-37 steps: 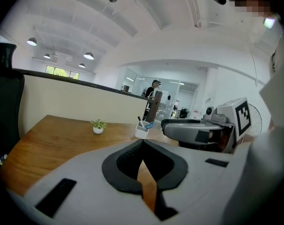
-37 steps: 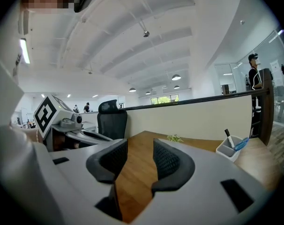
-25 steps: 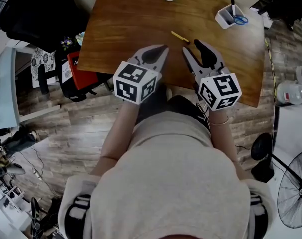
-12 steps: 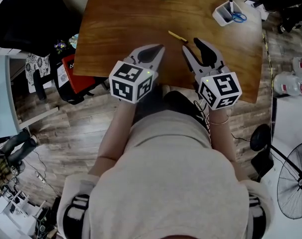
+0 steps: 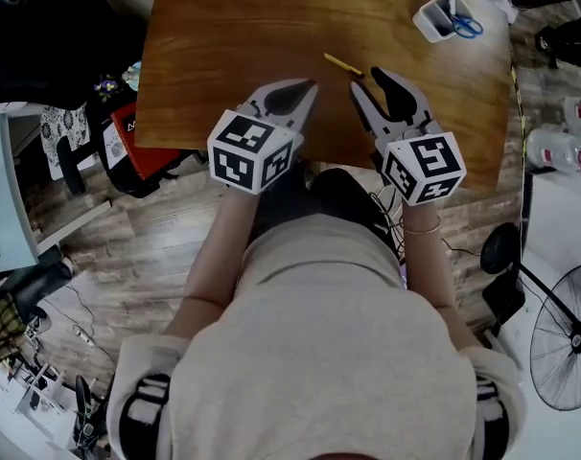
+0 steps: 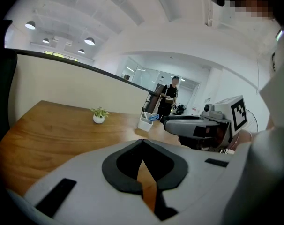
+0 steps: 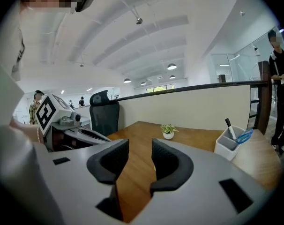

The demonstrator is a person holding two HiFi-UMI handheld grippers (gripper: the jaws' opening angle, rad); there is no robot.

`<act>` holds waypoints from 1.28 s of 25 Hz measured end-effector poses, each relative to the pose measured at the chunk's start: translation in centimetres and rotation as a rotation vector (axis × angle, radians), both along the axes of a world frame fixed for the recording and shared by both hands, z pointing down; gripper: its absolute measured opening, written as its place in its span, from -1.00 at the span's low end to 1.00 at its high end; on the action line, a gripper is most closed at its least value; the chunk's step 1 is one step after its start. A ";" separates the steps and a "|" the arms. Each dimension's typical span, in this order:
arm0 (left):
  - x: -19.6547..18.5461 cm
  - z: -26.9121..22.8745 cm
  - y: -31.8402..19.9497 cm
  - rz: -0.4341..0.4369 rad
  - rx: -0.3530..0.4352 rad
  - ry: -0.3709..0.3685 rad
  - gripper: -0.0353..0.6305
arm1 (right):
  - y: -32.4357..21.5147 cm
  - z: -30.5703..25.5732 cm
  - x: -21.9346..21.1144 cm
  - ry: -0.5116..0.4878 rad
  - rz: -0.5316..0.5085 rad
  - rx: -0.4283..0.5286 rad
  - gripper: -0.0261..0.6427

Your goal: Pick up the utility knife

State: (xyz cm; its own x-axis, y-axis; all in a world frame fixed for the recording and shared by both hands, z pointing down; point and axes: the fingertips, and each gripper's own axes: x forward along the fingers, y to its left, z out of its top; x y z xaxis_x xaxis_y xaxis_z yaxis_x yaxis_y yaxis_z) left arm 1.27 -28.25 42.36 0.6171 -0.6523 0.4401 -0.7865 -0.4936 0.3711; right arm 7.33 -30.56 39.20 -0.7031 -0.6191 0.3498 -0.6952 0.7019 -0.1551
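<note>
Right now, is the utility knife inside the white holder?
No, the utility knife lies flat on the wooden table, apart from the white holder.

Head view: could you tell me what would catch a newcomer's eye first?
Two marker-cubed grippers hover at the near edge of the wooden table: the left gripper shut, the right gripper open, its empty jaws having just closed a little. A thin yellow utility knife lies just beyond them.

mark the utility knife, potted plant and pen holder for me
utility knife (image 5: 343, 65), head view, middle of its yellow body
potted plant (image 7: 168, 135), right gripper view, on the white pot
pen holder (image 5: 427, 33), head view, on its white outer wall
</note>
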 end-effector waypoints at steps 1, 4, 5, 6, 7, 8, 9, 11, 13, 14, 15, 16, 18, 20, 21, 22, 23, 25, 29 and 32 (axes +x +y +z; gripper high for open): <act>0.1 0.3 0.0 0.006 -0.008 0.000 -0.85 | -0.1 0.4 0.0 0.007 0.002 -0.006 -0.43; 0.1 1.5 -0.2 0.029 -0.034 0.003 -0.85 | -0.2 1.8 -0.2 0.039 0.005 -0.026 -0.45; 0.2 1.9 -0.2 0.036 -0.043 0.004 -0.85 | -0.3 2.2 -0.2 0.049 0.007 -0.034 -0.46; 0.4 2.2 -0.2 0.043 -0.050 0.004 -0.85 | -0.3 2.6 -0.1 0.054 0.009 -0.044 -0.46; 0.5 2.5 -0.3 0.051 -0.057 0.002 -0.85 | -0.4 2.9 0.1 0.057 0.014 -0.053 -0.47; 0.7 2.8 -0.3 0.059 -0.064 -0.001 -0.85 | -0.6 3.3 0.2 0.060 0.019 -0.062 -0.48; 0.8 3.3 -0.3 0.068 -0.072 -0.005 -0.85 | -0.7 3.7 0.4 0.064 0.024 -0.071 -0.48; 1.1 4.3 -0.2 0.085 -0.090 -0.016 -0.85 | -0.8 4.5 0.8 0.072 0.031 -0.088 -0.49; 1.4 5.2 -0.3 0.098 -0.110 -0.025 -0.85 | -1.0 5.4 1.1 0.079 0.034 -0.111 -0.49; 1.5 5.6 -0.3 0.101 -0.119 -0.025 -0.85 | -1.1 5.8 1.3 0.082 0.036 -0.122 -0.49; 1.5 6.0 -0.5 0.102 -0.127 -0.024 -0.85 | -1.2 6.3 1.4 0.086 0.038 -0.133 -0.49; 1.5 6.4 -0.6 0.102 -0.135 -0.022 -0.85 | -1.3 6.8 1.5 0.092 0.041 -0.142 -0.49; 1.4 7.0 -0.8 0.104 -0.146 -0.020 -0.85 | -1.7 8.0 1.6 0.107 0.046 -0.158 -0.49; 1.4 7.7 -1.1 0.106 -0.156 -0.021 -0.85 | -2.1 9.3 1.7 0.123 0.050 -0.175 -0.49; 1.5 8.0 -1.1 0.108 -0.162 -0.023 -0.85 | -2.3 9.9 1.7 0.132 0.050 -0.185 -0.49; 1.6 8.2 -1.2 0.109 -0.168 -0.025 -0.85 | -2.5 10.5 1.9 0.142 0.049 -0.194 -0.49; 1.7 8.5 -1.4 0.110 -0.173 -0.027 -0.85 | -2.6 11.1 2.0 0.152 0.046 -0.201 -0.49; 1.7 9.2 -1.8 0.107 -0.180 -0.028 -0.85 | -3.1 12.2 2.0 0.174 0.040 -0.211 -0.49; 1.3 10.3 -3.0 0.106 -0.192 -0.022 -0.85 | -4.2 14.1 1.7 0.231 0.016 -0.211 -0.49; 1.1 10.8 -3.8 0.114 -0.193 -0.025 -0.85 | -4.8 15.3 1.5 0.289 -0.014 -0.198 -0.49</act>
